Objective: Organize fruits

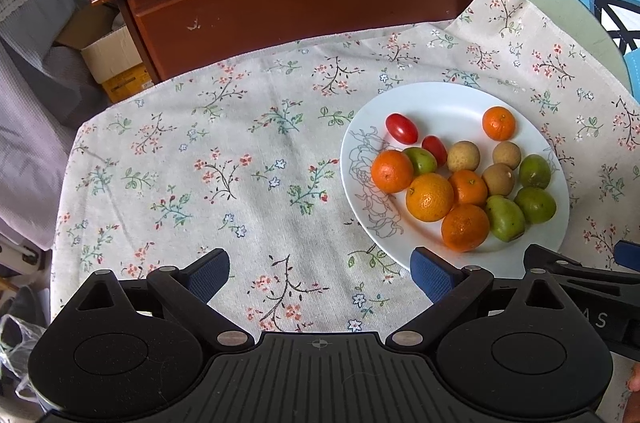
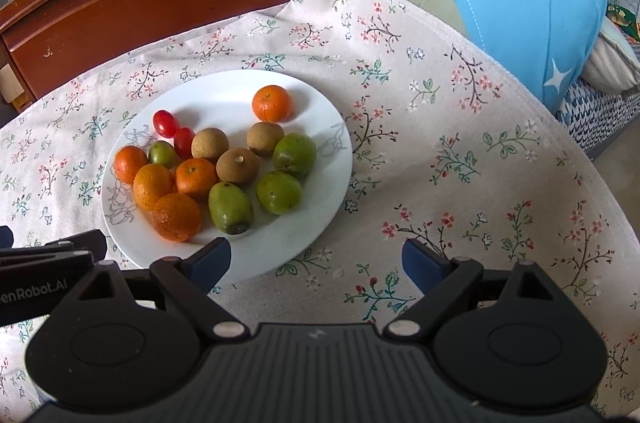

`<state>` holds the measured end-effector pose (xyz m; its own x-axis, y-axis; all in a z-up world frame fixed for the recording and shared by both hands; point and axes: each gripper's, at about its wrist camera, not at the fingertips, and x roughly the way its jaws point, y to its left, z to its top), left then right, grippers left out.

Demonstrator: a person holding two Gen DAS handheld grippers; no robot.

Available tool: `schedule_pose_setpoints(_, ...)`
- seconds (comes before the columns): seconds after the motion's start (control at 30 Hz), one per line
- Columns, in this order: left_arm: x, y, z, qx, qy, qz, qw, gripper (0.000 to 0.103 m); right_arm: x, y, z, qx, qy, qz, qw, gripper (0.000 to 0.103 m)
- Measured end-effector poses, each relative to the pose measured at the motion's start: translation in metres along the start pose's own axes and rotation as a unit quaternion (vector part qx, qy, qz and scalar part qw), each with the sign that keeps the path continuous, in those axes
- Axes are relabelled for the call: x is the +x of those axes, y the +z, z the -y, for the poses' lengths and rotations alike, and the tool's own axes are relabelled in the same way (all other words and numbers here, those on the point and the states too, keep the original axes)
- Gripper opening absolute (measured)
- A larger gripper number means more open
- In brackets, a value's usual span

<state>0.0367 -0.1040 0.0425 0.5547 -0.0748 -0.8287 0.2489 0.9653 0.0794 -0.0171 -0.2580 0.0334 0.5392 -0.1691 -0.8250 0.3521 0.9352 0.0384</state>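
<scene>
Hovering over a flowered cloth (image 1: 224, 159), the left gripper (image 1: 320, 279) has its jaws spread wide with nothing between them, only cloth showing in the gap. The white plate (image 1: 440, 103) lies ahead and to the right of those jaws, its near rim just beside the right-hand pad. On it sit 5 oranges (image 1: 429, 197), 4 green fruits (image 1: 505, 218), 3 brown round fruits (image 1: 498, 178) and 2 small red tomatoes (image 1: 401, 128). The right gripper (image 2: 316, 263) is also wide and empty; the plate (image 2: 224, 91) lies ahead and to the left of its jaws, with the left-hand pad over the near rim. A brown wooden cabinet (image 1: 304, 3) stands beyond the cloth.
</scene>
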Motion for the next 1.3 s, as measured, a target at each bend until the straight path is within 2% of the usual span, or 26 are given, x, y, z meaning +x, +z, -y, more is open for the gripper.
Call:
schedule_pose_setpoints(0.63, 0.002, 0.000, 0.004, 0.014, 0.011, -0.001, 0.9998, 0.098, 0.003, -0.002, -0.002, -0.003, -0.014, 0.005, 1.000, 0.092)
schedule_pose_setpoints(1.03, -0.019, -0.008, 0.010, 0.031, 0.015, 0.024, 0.9991, 0.098, -0.015, -0.008, 0.001, -0.008, -0.024, 0.020, 0.999, 0.092)
schedule_pose_setpoints(1.3, -0.037, -0.024, 0.006, 0.018, 0.009, 0.029, 0.9994, 0.098, -0.031, -0.020, 0.001, -0.014, -0.019, 0.020, 1.000, 0.092)
